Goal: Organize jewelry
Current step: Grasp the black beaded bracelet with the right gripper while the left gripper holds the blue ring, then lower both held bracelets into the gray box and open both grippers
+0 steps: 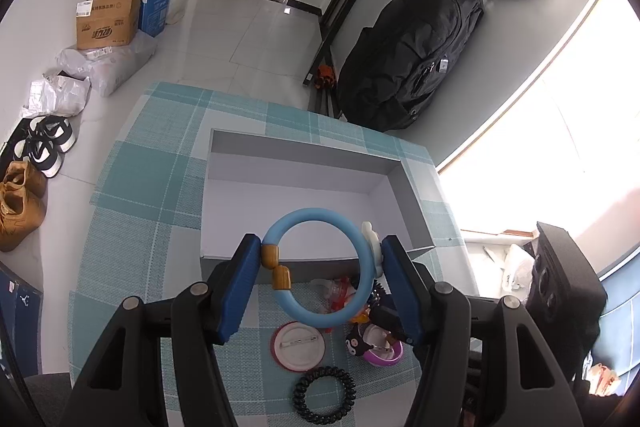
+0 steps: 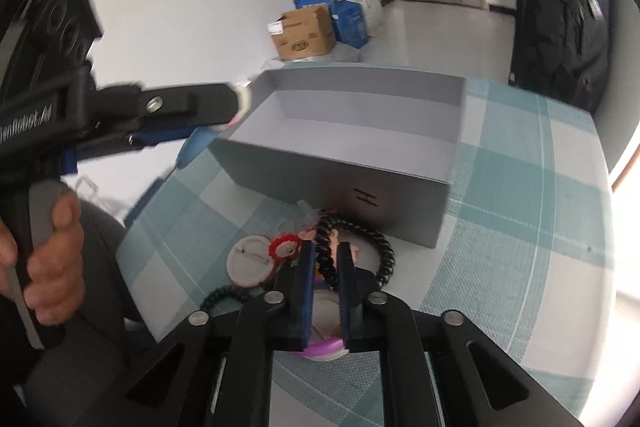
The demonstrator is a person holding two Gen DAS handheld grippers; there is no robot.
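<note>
Two grippers: left gripper (image 1: pixel 318 259) clamping blue bangle (image 1: pixel 320 269); right gripper (image 2: pixel 326 267) pinching black coil tie (image 2: pixel 352 247)

White lettering on the left gripper (image 2: pixel 224 111) body reads roughly "GenRobot.AI", cut off at the edge. The cardboard box (image 1: pixel 106 21) and blue box (image 1: pixel 154 5) carry printed characters too small to read.

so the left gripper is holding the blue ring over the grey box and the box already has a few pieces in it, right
Not quite. The left gripper does hold the blue ring at the grey box, but the box is empty: both wrist views show a bare floor inside it. The other pieces still lie on the checked mat in front of the box.
</note>
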